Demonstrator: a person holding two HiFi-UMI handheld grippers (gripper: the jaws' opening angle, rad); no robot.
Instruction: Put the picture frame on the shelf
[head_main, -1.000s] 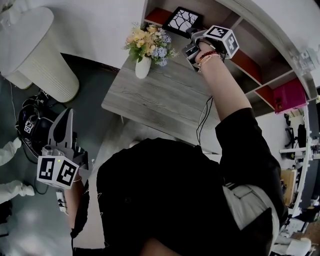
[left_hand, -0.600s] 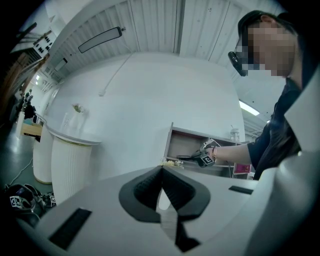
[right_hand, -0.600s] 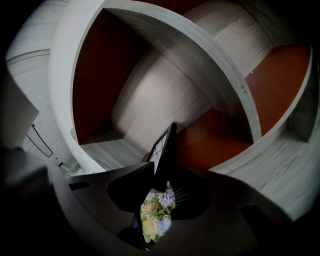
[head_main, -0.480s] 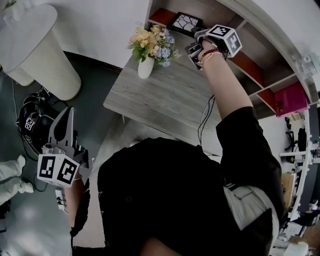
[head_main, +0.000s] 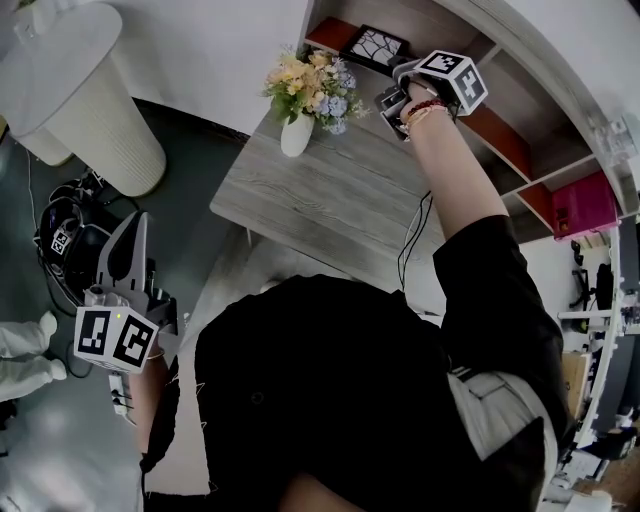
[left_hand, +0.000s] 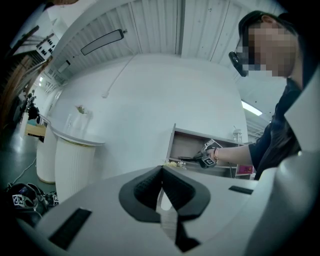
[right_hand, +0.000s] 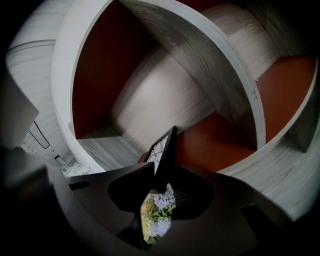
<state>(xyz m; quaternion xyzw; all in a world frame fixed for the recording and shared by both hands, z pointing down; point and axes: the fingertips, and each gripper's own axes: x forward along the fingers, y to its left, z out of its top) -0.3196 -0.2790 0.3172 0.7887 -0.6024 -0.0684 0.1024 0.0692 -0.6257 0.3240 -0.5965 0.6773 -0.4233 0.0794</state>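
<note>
The black picture frame (head_main: 374, 45) with a white cracked pattern stands in the shelf's (head_main: 520, 140) upper left compartment, on its red floor. My right gripper (head_main: 391, 98) is just in front of it over the table's far edge. In the right gripper view the frame (right_hand: 163, 148) stands edge-on just ahead of the right gripper (right_hand: 159, 174). Its jaws stand open and the pads do not press on the frame. My left gripper (head_main: 128, 238) hangs low at the left, away from the table. In its own view the left gripper (left_hand: 161, 172) is shut on nothing.
A white vase of flowers (head_main: 308, 95) stands on the grey wood table (head_main: 330, 195), left of the right gripper. A ribbed white pedestal (head_main: 90, 110) stands at far left, with cables and gear (head_main: 62, 245) on the floor. A pink box (head_main: 580, 205) sits in a lower shelf compartment.
The frame has gone from held out before the right gripper to standing deeper in the shelf compartment. The right gripper has drawn slightly back from it. The left gripper has not moved.
</note>
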